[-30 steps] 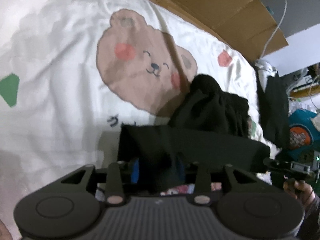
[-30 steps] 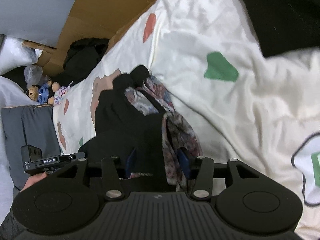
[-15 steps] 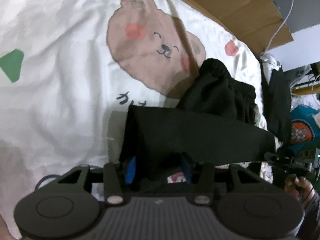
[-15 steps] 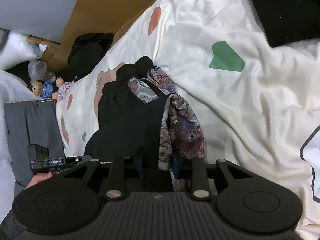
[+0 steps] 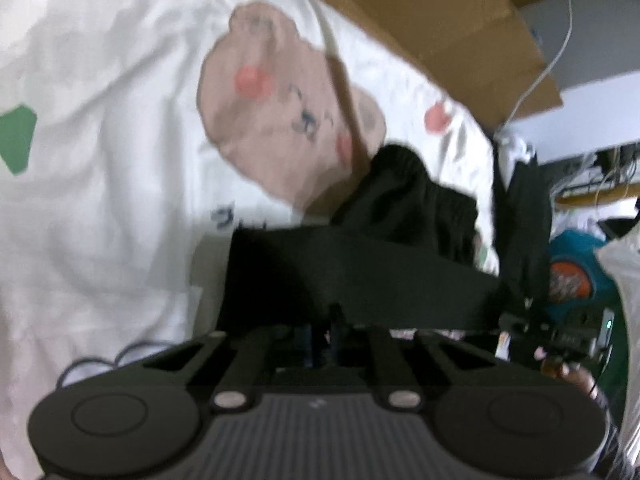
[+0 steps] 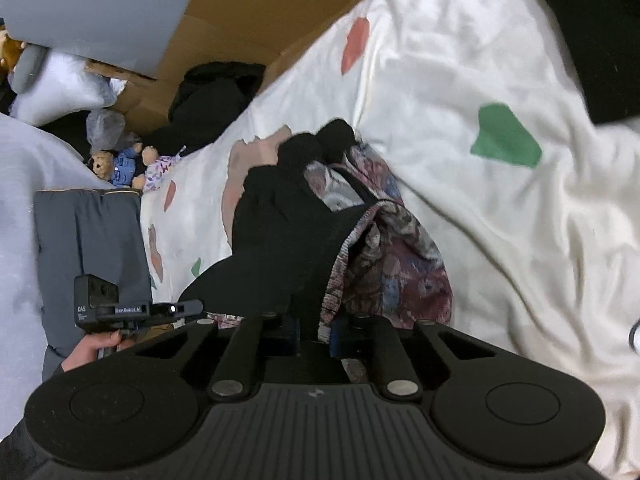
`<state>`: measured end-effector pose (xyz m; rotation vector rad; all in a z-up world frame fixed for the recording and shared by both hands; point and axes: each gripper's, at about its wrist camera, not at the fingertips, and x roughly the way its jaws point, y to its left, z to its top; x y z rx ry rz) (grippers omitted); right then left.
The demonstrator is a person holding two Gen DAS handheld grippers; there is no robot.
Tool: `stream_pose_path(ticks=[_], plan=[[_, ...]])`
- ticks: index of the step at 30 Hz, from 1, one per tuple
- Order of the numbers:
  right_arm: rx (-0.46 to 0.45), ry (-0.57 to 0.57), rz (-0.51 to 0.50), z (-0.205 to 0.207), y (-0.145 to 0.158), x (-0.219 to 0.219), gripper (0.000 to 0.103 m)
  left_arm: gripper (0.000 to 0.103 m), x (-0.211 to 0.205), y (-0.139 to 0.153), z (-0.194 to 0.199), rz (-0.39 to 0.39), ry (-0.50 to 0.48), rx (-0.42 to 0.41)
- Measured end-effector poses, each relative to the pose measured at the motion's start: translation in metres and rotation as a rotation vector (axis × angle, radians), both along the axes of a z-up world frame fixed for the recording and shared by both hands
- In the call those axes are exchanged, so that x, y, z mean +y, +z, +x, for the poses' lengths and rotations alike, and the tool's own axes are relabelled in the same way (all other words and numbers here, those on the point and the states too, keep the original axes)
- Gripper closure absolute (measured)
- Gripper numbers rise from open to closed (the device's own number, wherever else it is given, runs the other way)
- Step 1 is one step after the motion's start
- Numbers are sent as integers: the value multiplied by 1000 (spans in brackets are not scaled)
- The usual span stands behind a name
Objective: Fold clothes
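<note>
Stretching taut, black garment (image 5: 360, 276), patterned lining.

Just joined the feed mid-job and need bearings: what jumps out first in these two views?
A black garment stretched taut between the left hand-held gripper and the right hand-held gripper, both shut on its edge, its patterned lining showing on the right. Behind it, a big brown bear face is printed on the white bedsheet.
</note>
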<state>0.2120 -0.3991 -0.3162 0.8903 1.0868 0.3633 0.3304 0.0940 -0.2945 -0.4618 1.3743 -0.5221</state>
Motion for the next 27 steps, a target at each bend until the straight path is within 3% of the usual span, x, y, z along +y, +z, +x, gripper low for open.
stream_pose_path(ticks=[8,14,20,22,23,24,27], plan=[[-5,-28,18,16,8,-19,90,96,-7,7,32,-63,87,-28],[-26,-49,63,29,7,-27,90,96,-14,7,51,-68,129,-40],[-22,-140,69,42,-4,-42,81,93,-14,-2,60,-70,215,-32],[-29,-153,60,44,-5,-45,59,88,-13,-1,63,-53,216,-41],[-37,-168,45,45,-5,-48,52,81,-12,2,65,-33,219,-60],[-43,-179,34,45,-4,-50,51,72,-9,6,67,-21,227,-79],[-60,-198,26,43,-3,-57,51,61,-5,16,68,3,221,-129]])
